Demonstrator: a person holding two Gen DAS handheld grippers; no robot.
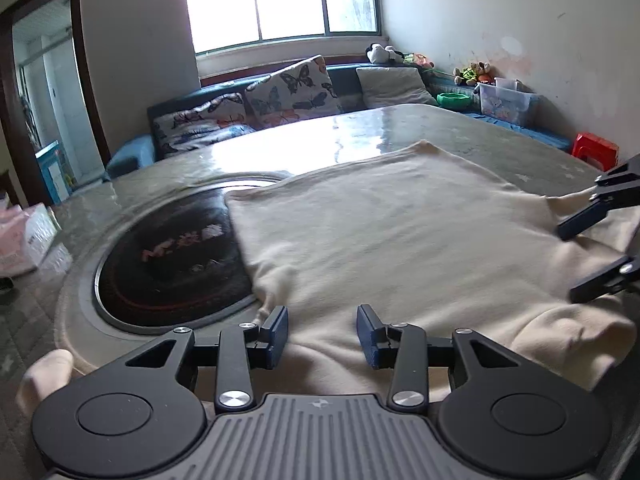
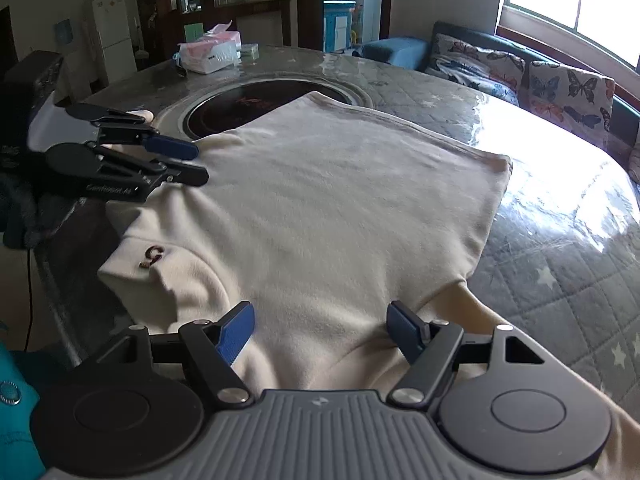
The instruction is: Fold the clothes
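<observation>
Lying flat across the worktop [image 2: 540, 264] is a cream garment [image 2: 320, 200], spread wide with its far hem toward the window side. One far corner overlaps the dark round cooktop inset [image 1: 168, 256] sunk in the worktop's middle.

Left tool [image 1: 322, 336]: fingers set moderately apart, nothing between them. Sits low at the garment's near edge, blue pads [image 1: 278, 336] just over the cloth; contact with the fabric cannot be told. A bunched fold of cream cloth lies just ahead of its left finger, by the cooktop rim. In the right wrist view the same tool [image 2: 200, 166] shows at the garment's left edge, tips pointing inward over the fabric.

Right tool [image 2: 322, 334]: fingers wide apart, gripping nothing. Positioned over the near right part of the garment, where a sleeve [image 2: 472, 320] runs off toward the quilted grey cover. Cloth lies under and between the fingers, loose. In the left wrist view this tool [image 1: 572, 264] enters from the right edge, fingers spread above the garment's side.

Collar area with a small dark emblem [image 2: 154, 256] lies between the two tools, near the worktop's front edge.

Tissue pack [image 2: 210, 52] stands at the worktop's far side, well apart from the garment.
</observation>
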